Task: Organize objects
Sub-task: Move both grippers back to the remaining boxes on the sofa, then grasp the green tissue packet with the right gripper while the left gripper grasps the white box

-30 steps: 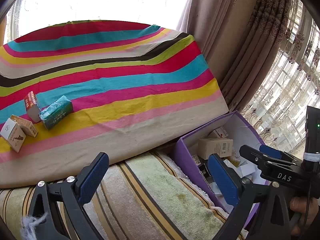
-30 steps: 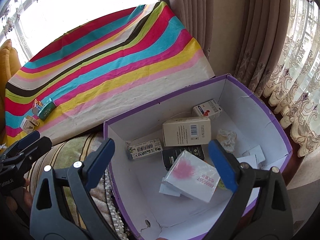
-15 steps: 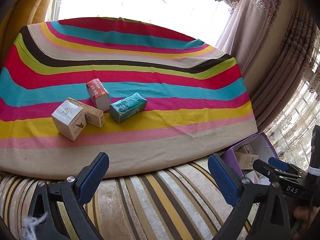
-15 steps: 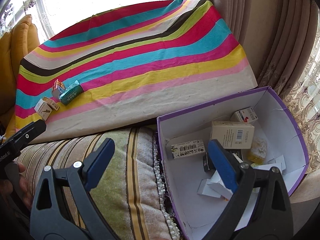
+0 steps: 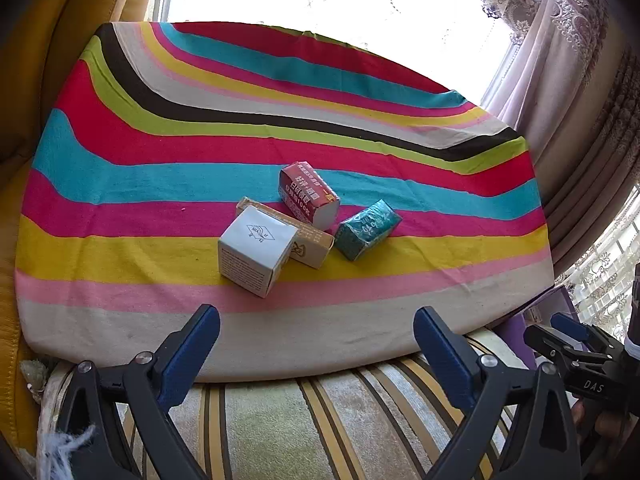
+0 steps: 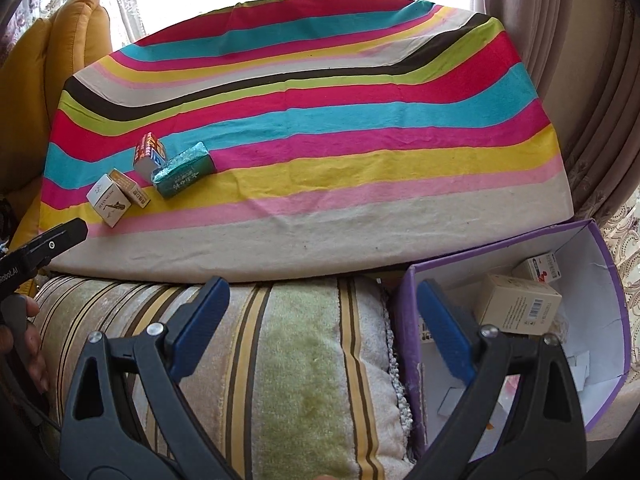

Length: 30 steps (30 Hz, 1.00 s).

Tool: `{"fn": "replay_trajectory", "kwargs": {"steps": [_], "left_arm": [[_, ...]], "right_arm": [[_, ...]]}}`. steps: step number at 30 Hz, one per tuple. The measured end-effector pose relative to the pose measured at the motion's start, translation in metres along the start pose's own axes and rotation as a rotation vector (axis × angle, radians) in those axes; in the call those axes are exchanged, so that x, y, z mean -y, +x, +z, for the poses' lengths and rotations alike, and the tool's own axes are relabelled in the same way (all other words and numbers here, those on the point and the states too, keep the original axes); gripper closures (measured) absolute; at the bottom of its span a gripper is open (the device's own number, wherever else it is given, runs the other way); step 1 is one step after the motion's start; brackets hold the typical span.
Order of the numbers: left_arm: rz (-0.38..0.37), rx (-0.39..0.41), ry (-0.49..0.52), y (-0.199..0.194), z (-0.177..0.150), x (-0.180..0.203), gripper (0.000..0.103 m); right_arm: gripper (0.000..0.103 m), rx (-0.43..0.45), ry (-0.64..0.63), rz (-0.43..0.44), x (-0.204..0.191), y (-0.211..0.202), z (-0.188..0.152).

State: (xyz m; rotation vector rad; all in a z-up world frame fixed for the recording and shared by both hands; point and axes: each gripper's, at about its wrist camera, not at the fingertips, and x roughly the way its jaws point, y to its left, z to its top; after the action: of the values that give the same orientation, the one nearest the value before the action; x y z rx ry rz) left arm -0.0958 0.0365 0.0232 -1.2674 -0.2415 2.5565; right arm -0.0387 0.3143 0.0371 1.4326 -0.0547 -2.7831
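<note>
Striped cloth (image 5: 168, 184) carries four small packets: white box (image 5: 256, 250), tan carton (image 5: 308, 246), red pack (image 5: 308, 194), teal pack (image 5: 366, 230). I hold my left gripper (image 5: 316, 344) spread wide and empty at six o'clock; my right gripper (image 6: 322, 316) gapes over the purple box's (image 6: 404, 320) rim.

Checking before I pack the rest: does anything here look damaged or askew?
Yes. The purple box has a crack in its white inner wall. On the striped cloth, the white box leans tilted on the tan box.
</note>
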Motion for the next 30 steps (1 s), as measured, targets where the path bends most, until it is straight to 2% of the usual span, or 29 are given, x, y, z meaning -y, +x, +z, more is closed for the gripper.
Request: {"fn": "replay_trajectory", "kwargs": {"steps": [3,11,13,19,22,30], "left_arm": [[0.023,-0.018,-0.002,0.006,0.005,-0.010,0.011],[0.071,-0.053,0.030,0.026,0.023,-0.030,0.013],[0.071,-0.067,0.043,0.032,0.025,-0.032,0.017],[0.055,-0.114,0.082,0.052,0.031,-0.031,0.036],[0.046,-0.124,0.096,0.059,0.033,-0.030,0.054],[0.030,-0.100,0.078,0.062,0.031,-0.033,0.056]], "right_arm": [[0.007,-0.011,-0.027,0.013,-0.011,0.009,0.006],[0.007,-0.011,-0.108,0.049,-0.039,0.030,0.025],[0.007,-0.012,-0.132,0.059,-0.047,0.036,0.029],[0.007,-0.013,-0.201,0.084,-0.071,0.054,0.045],[0.006,-0.013,-0.249,0.104,-0.083,0.062,0.052],[0.006,-0.006,-0.376,0.145,-0.112,0.087,0.073]]}}
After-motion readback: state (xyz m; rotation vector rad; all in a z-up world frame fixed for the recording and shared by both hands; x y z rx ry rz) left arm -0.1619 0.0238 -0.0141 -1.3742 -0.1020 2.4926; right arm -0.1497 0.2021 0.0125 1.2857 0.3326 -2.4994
